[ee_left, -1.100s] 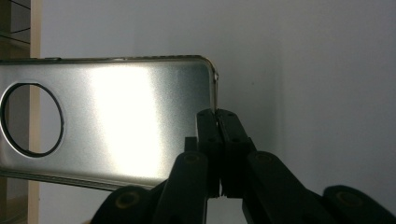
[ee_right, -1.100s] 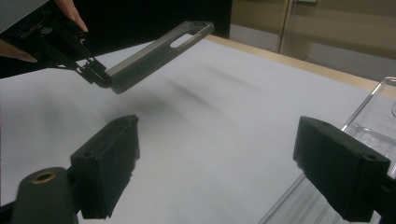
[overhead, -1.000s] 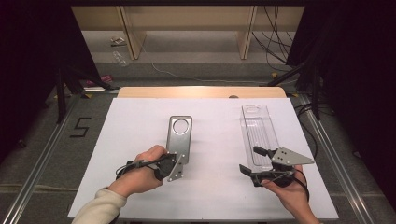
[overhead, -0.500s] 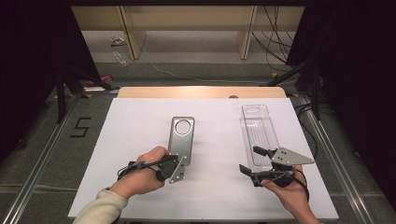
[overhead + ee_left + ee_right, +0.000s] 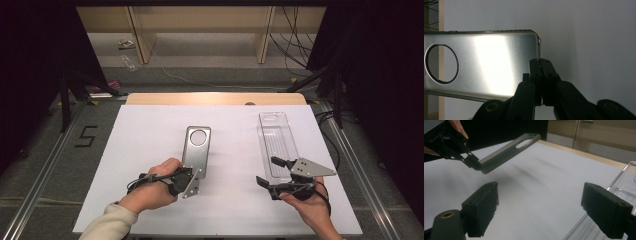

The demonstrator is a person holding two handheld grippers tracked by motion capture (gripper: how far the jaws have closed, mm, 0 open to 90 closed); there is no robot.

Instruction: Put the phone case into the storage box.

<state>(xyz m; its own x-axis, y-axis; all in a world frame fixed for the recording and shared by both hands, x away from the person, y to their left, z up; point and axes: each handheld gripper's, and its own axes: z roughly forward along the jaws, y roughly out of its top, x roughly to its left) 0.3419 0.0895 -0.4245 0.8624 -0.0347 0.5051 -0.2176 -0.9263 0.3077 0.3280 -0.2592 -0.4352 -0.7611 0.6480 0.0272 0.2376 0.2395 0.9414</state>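
Note:
A silver phone case (image 5: 196,145) with a round camera hole is held by its near short edge in my left gripper (image 5: 191,175), whose jaws are shut on the rim. In the left gripper view the pinched edge of the case (image 5: 486,65) sits right at my gripper's tips (image 5: 540,62). The right gripper view shows the case (image 5: 506,151) tilted up off the white sheet, its shadow below. My right gripper (image 5: 268,171) stands open with nothing between its jaws, beside the near end of a clear plastic case (image 5: 277,142). That clear case (image 5: 624,185) lies just right of my right gripper (image 5: 541,200).
A white sheet (image 5: 150,130) covers the table, with a wooden strip (image 5: 215,98) along its far edge. Metal rails run along both sides, and a "5" mark (image 5: 86,136) is on the floor at the left. Cables lie at the back right.

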